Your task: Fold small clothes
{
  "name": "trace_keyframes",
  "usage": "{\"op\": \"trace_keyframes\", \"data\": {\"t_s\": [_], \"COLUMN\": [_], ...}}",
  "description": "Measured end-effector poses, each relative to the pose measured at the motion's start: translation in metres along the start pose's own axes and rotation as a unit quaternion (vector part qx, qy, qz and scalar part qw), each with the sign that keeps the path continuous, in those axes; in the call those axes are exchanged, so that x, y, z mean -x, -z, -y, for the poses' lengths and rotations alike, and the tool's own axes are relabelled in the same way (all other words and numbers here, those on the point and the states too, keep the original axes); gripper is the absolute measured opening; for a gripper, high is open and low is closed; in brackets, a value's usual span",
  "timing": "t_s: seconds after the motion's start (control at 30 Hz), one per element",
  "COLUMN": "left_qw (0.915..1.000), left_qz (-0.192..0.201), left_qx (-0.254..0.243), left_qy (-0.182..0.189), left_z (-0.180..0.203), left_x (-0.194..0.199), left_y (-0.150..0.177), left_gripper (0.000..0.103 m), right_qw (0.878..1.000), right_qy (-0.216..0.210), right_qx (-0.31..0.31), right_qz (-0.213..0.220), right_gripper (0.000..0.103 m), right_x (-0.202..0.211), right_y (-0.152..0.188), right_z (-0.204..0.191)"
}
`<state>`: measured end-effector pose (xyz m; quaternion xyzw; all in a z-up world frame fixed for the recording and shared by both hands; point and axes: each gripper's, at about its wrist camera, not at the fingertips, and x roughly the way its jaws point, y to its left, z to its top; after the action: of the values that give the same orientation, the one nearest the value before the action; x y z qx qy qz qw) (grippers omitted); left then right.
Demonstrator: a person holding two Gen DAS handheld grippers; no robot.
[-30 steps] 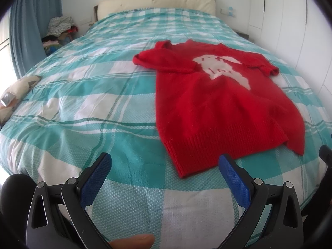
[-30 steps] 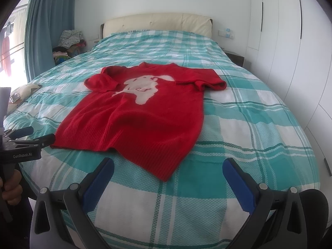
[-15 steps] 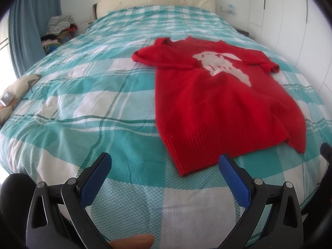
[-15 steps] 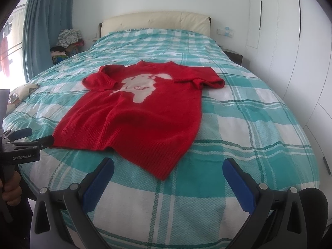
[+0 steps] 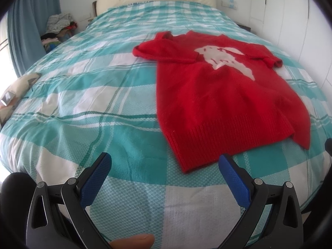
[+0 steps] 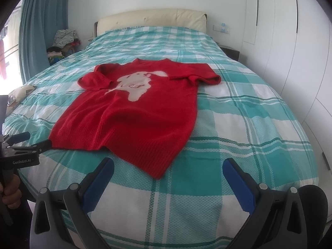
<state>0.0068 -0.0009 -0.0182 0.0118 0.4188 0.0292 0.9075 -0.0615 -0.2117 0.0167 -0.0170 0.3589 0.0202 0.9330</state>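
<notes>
A small red knit sweater [image 5: 217,95] with a white animal figure lies spread flat on the bed, hem toward me; it also shows in the right wrist view [image 6: 137,114]. Its left sleeve is folded in over the chest. My left gripper [image 5: 165,166] is open and empty, just short of the hem's left corner. My right gripper [image 6: 168,171] is open and empty, just short of the hem's right corner. The left gripper [image 6: 27,141] also shows at the left edge of the right wrist view, beside the hem.
The bed has a teal and white checked cover [image 5: 83,95] and a cream headboard [image 6: 153,18]. A pile of clothes [image 5: 59,23] sits at the far left by a blue curtain [image 6: 41,25]. White wardrobe doors [image 6: 290,41] stand on the right.
Both grippers have moved slightly forward toward the sweater's hem. Both stay open. The sweater has not moved.
</notes>
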Motion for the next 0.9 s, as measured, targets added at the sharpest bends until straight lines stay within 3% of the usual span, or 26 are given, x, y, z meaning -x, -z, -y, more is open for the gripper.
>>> {"op": "trace_keyframes", "data": {"t_s": [0.23, 0.37, 0.73, 0.83, 0.9], "left_qw": [0.9999, 0.9987, 0.9982, 0.9976, 0.9960], "left_qz": [-0.013, -0.050, -0.053, -0.066, -0.056], "left_qx": [-0.004, 0.008, -0.013, -0.012, 0.026], "left_qy": [-0.005, -0.001, -0.023, 0.015, 0.065], "left_z": [0.001, -0.004, -0.001, -0.010, -0.031], "left_x": [-0.005, -0.020, -0.024, -0.017, -0.006], "left_y": [0.002, 0.005, 0.013, 0.008, 0.003], "left_gripper": [0.103, 0.103, 0.103, 0.103, 0.103], "right_qw": [1.000, 1.000, 1.000, 0.999, 0.998], "right_qy": [-0.002, -0.002, -0.010, -0.024, -0.030], "right_qx": [0.000, -0.002, -0.024, -0.048, -0.062], "right_qz": [-0.002, -0.002, -0.018, -0.009, -0.005], "right_gripper": [0.103, 0.103, 0.103, 0.103, 0.103], "right_x": [-0.002, -0.002, -0.004, 0.000, 0.004], "right_y": [0.000, 0.000, -0.001, -0.004, -0.005], "right_z": [-0.001, -0.001, 0.014, 0.029, 0.041]}}
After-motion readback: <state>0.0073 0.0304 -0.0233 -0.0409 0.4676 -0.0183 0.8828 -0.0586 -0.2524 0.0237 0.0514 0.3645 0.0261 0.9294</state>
